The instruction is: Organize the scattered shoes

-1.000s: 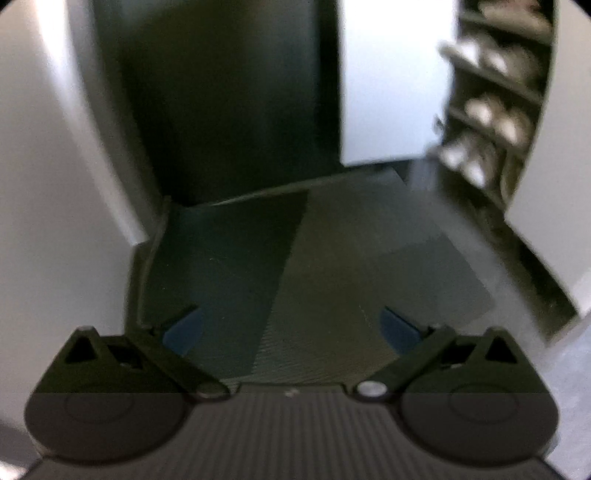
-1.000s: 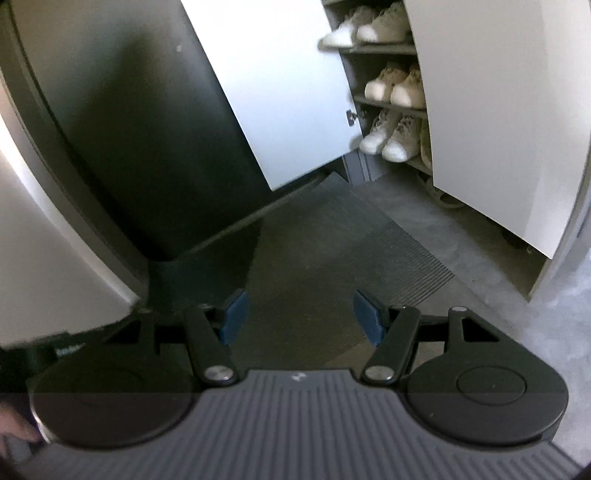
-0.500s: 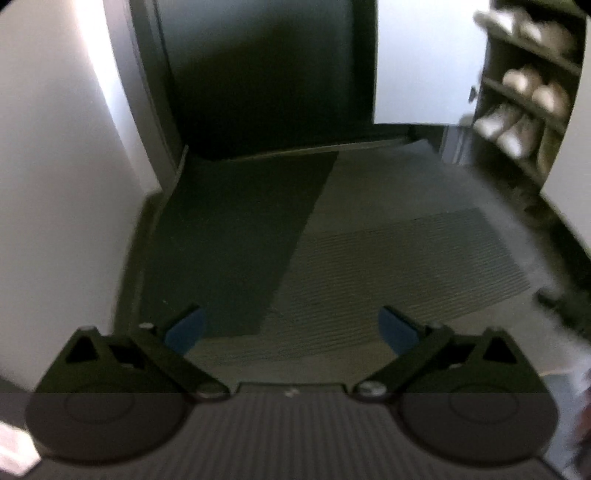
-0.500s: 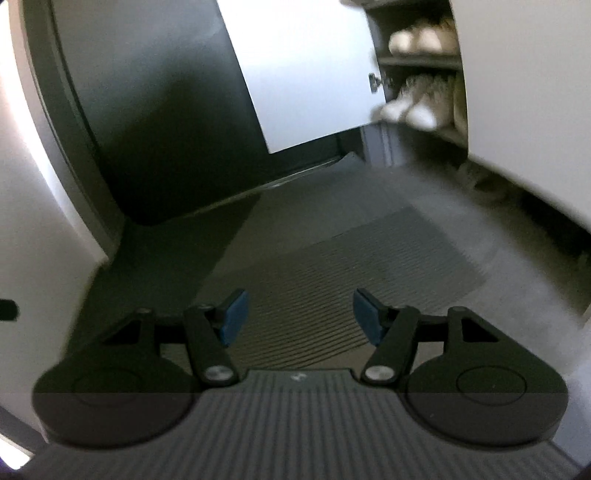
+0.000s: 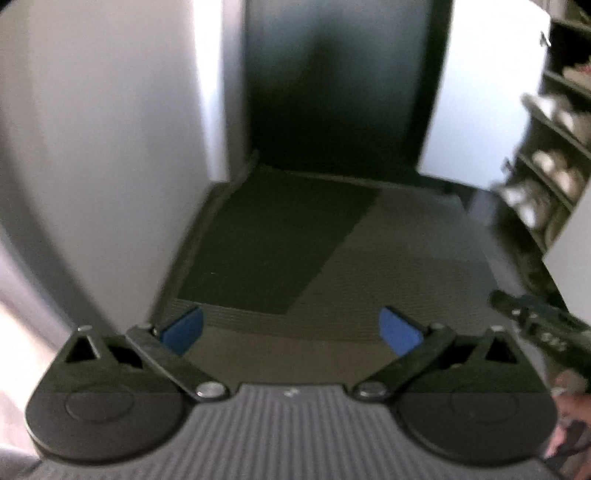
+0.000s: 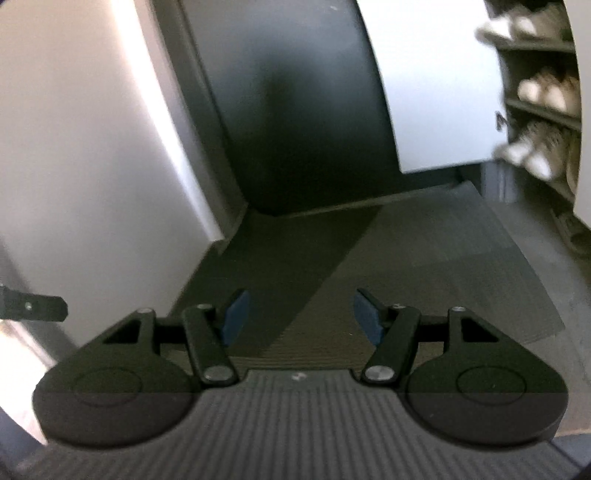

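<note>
You're in an entryway with a dark ribbed rectangular doormat (image 6: 424, 258) on the floor and a dark door (image 5: 332, 92) behind it. The pale sneakers (image 6: 532, 147) sit on the cabinet shelves at the right edge. Your left gripper (image 5: 291, 328) is spread wide with nothing between the blue pads; your right gripper (image 6: 301, 314) is spread too, also empty.

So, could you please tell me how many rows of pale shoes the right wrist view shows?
3, stacked in the cabinet at the right edge: a top row, a middle row and a lower row. The doors may hide more.
</note>
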A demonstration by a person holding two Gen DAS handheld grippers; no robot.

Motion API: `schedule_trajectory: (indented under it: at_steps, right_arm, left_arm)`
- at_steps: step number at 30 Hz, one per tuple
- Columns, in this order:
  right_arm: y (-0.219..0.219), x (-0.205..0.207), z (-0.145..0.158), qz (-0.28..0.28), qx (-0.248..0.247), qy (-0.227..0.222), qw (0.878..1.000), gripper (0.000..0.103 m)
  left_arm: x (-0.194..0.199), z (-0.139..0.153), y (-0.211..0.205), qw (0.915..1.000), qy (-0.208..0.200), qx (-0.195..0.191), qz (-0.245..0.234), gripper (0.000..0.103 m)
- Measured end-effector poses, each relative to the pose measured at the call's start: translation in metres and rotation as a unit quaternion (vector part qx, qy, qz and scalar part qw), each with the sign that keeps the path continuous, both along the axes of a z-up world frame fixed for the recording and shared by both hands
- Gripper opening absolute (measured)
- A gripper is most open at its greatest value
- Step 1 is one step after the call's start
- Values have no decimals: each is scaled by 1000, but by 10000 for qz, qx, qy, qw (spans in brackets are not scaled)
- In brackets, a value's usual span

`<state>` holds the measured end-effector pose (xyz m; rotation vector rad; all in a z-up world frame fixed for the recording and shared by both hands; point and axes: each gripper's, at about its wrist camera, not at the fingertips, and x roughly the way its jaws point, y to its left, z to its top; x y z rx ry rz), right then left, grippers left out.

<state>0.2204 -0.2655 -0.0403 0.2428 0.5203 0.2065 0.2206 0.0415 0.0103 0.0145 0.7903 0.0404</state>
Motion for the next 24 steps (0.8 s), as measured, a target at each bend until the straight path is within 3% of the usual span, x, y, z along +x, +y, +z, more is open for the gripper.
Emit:
schedule_trajectory:
  at_steps: [5, 12, 16, 19, 22, 23, 24]
  right_arm:
    - [13, -44, 45, -92, 186, 177, 9996, 66]
    - [44, -128, 91, -77, 10, 222, 9997, 67]
    - [45, -171, 110, -205, -12, 166, 9997, 76]
    - [45, -191, 119, -387, 25, -47, 9992, 77]
    - [53, -215, 114, -447, 188, -275, 9984, 93]
    - [57, -221, 107, -439, 230, -188, 9986, 103]
    - [62, -227, 100, -427, 269, -77, 9987, 103]
  left_arm:
    - [-44, 15, 17, 9997, -20, -80, 223, 103]
    - [-103, 29, 23, 9995, -211, 28, -251, 103]
    - [-131, 39, 26, 9983, -433, -136, -372, 103]
    - [-148, 42, 26, 9973, -574, -84, -458, 103]
    - [-159, 45, 26, 9964, -644, -27, -557, 103]
    - [-162, 47, 27, 9960, -649, -24, -612, 103]
    - [-165, 48, 29, 9958, -663, -33, -627, 103]
